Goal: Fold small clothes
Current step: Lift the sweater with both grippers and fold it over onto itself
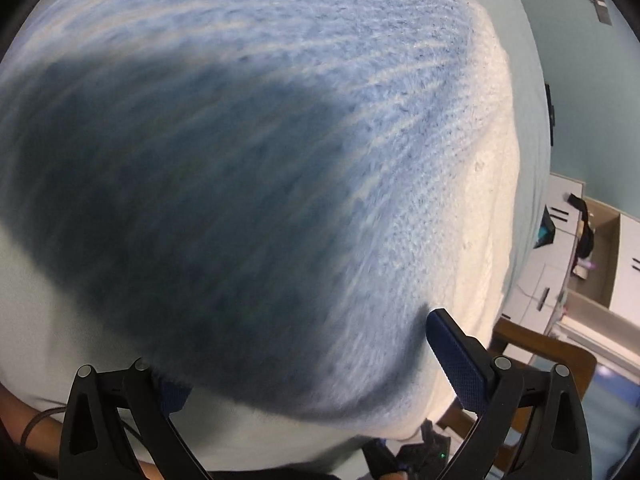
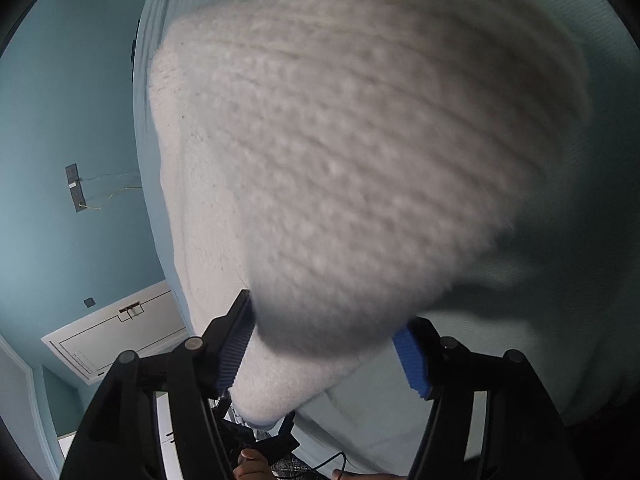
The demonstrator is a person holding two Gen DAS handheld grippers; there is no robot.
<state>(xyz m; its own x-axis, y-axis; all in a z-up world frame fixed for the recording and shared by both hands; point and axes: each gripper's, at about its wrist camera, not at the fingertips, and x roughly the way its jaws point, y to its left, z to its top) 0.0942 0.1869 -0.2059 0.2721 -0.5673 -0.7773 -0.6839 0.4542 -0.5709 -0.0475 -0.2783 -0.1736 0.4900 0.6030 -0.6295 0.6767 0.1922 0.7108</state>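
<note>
A knitted garment fills both views and lies on the pale table cover [image 1: 525,80]. In the left wrist view its blue part [image 1: 280,120] spreads wide, with a white band [image 1: 490,184] along its right side. My left gripper [image 1: 300,348] stands wide apart over the near edge of the blue knit. The cloth hides its left pad, and its right pad [image 1: 456,360] is bare. In the right wrist view a blurred fold of white knit [image 2: 360,152] bulges between the fingers of my right gripper [image 2: 326,312]. The jaws are parted; the left pad [image 2: 236,344] lies along the knit, the right pad [image 2: 412,360] stands clear of it.
The table edge runs down the right of the left wrist view, with a wooden chair [image 1: 532,344], white cabinets [image 1: 548,276] and an open cardboard box [image 1: 600,248] beyond it. A teal floor [image 2: 60,120] and a white cabinet [image 2: 116,328] lie left of the table. A person's hand [image 2: 248,460] shows below.
</note>
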